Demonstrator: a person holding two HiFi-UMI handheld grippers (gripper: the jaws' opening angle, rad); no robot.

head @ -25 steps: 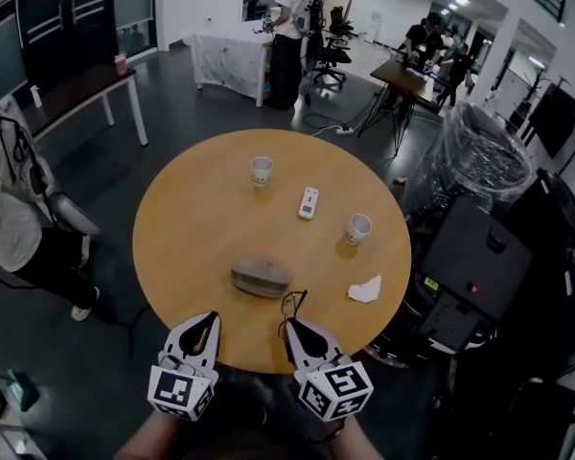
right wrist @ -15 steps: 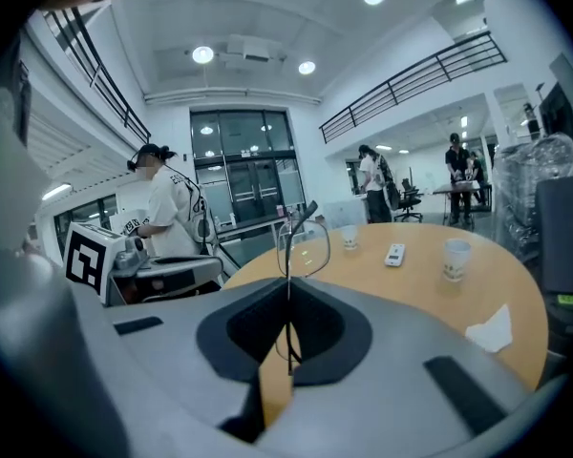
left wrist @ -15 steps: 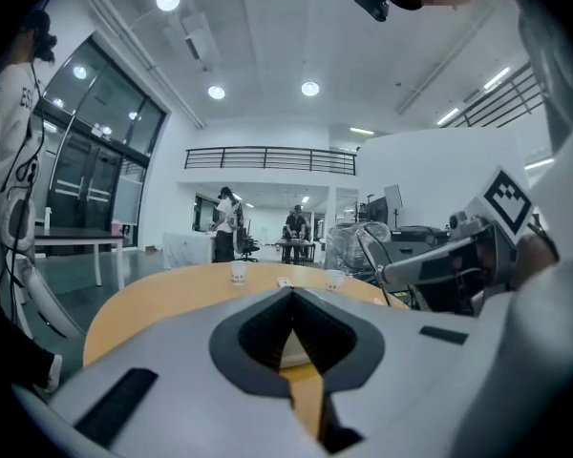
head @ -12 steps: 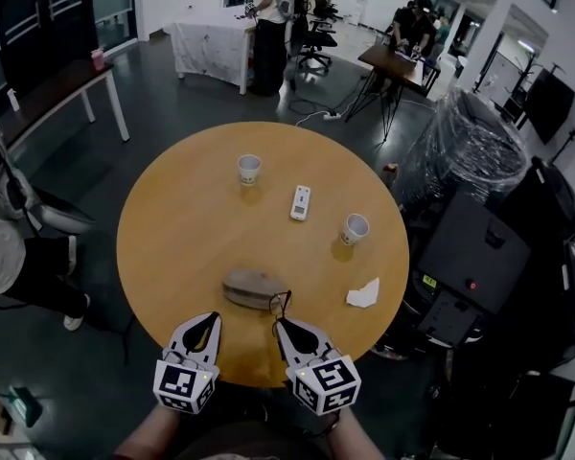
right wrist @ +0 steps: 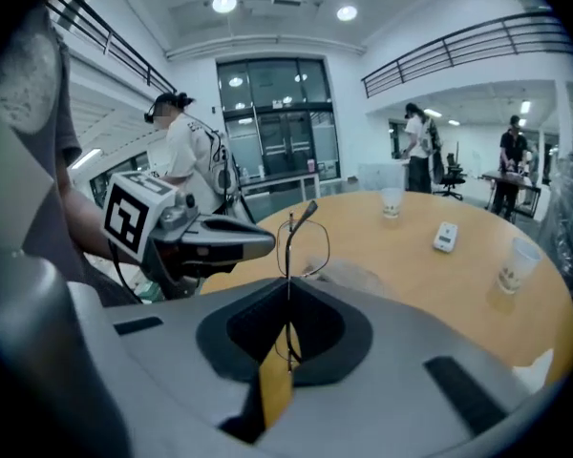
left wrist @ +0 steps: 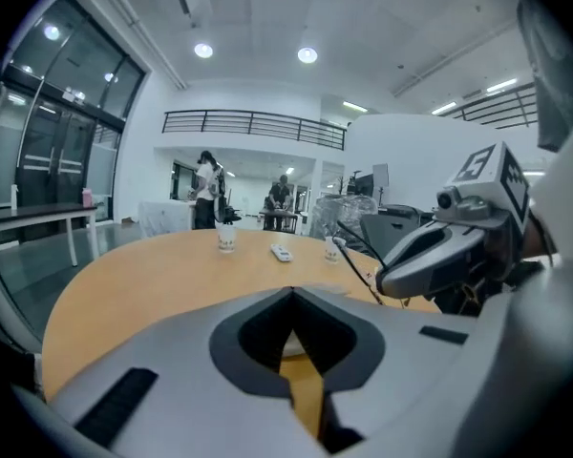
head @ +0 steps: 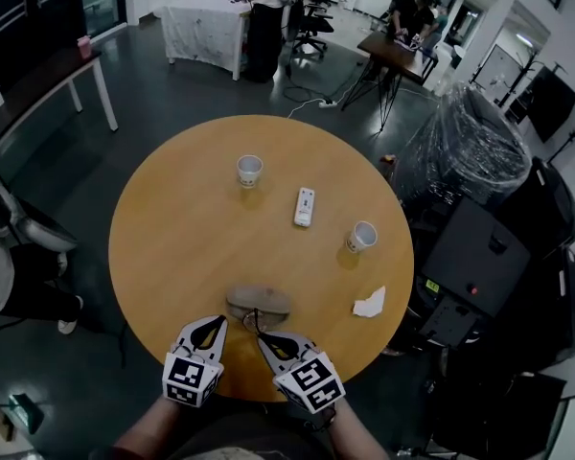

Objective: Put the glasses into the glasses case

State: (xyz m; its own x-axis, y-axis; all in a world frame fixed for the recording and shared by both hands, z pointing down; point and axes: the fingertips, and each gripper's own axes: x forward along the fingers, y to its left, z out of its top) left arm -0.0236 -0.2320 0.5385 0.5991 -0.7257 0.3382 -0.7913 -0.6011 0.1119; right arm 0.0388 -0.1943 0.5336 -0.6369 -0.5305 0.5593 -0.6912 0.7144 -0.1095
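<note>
Glasses (right wrist: 302,244) are pinched by the right gripper (right wrist: 288,282) just short of the case (head: 259,302), seen plainly only in that gripper's view. The left gripper (left wrist: 291,294), beside the case, seems pressed together.

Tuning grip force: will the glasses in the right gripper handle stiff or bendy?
The glasses look thin-wired, so probably light and easily bent. The right gripper pinches only a thin part, so they may pivot or slip.
</note>
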